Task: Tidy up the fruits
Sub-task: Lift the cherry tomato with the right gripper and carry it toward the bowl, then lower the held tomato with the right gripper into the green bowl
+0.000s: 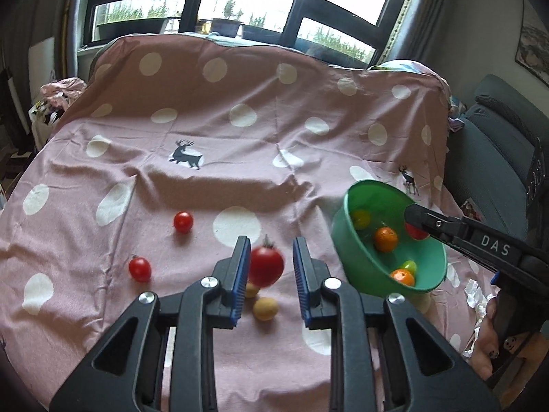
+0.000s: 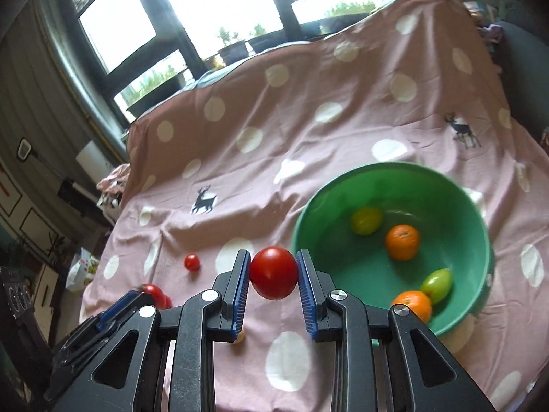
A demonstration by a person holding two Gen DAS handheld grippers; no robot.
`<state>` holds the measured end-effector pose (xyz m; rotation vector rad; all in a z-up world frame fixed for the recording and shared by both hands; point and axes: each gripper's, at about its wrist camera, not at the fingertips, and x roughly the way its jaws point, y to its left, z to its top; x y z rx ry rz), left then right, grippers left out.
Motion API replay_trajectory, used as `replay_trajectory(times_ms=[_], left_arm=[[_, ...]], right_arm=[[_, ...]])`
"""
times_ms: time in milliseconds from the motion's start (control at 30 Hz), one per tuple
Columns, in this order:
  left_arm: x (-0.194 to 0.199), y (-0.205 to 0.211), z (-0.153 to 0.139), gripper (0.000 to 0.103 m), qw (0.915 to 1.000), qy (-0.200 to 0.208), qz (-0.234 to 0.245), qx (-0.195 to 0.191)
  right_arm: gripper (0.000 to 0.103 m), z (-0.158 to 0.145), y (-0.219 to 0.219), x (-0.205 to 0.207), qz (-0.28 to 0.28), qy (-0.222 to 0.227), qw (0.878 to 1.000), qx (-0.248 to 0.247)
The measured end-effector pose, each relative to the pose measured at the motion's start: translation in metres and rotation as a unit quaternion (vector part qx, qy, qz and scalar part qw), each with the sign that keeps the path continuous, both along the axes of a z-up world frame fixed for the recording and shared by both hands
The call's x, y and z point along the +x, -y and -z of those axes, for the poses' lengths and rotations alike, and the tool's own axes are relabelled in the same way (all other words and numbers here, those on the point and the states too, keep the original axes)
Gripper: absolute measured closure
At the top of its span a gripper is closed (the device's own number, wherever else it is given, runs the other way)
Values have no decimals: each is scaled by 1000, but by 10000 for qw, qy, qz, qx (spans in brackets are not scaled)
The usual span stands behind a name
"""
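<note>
A green bowl [image 2: 394, 185] stands on the pink spotted cloth and holds two oranges [image 2: 402, 242] and two green fruits [image 2: 366, 220]. My right gripper [image 2: 272, 267] is shut on a red tomato [image 2: 273, 273], held just left of the bowl's rim. My left gripper [image 1: 267, 264] is open around a stemmed red tomato [image 1: 266, 266] that touches the left pad only. Two small red tomatoes [image 1: 183, 221] and two yellow-brown fruits [image 1: 265, 308] lie on the cloth. In the left wrist view the right gripper reaches over the bowl [image 1: 363, 264].
The cloth [image 1: 223, 137] covers a raised surface with a window behind. A dark chair [image 1: 497, 130] stands at the right. Crumpled white paper [image 1: 475, 297] lies by the bowl. Clutter sits at the far left edge.
</note>
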<state>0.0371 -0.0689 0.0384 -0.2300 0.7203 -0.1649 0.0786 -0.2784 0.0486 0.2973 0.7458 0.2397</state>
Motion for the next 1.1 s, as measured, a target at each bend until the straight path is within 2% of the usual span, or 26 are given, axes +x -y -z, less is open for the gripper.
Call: replay_trajectory(times_ms=[167, 367, 533, 667, 733, 867, 933, 1033, 1100], left_arm=[[11, 47, -11, 80, 9983, 207, 543, 1], [40, 78, 9, 80, 9958, -195, 888, 52], [70, 56, 20, 81, 9974, -509, 514, -34], [105, 23, 31, 81, 9958, -861, -36, 307], [119, 10, 41, 81, 9942, -1015, -215, 296], [137, 10, 67, 80, 9889, -1482, 85, -79], [145, 13, 76, 80, 9878, -1554, 54, 0], [156, 11, 86, 79, 9849, -1703, -251, 170], [160, 11, 93, 79, 9840, -1774, -166, 58]], right_arm=[[74, 5, 37, 2, 377, -46, 9989, 266], [74, 24, 75, 10, 657, -335, 9949, 695], [74, 40, 95, 16, 975, -583, 9900, 834], [74, 46, 98, 20, 898, -665, 9888, 987], [74, 47, 96, 23, 873, -676, 9888, 1005], [74, 47, 90, 27, 756, -671, 9894, 1038], [74, 47, 88, 28, 698, -664, 9896, 1066], [74, 46, 87, 28, 659, -657, 9902, 1042], [74, 46, 89, 28, 684, -650, 9898, 1069]])
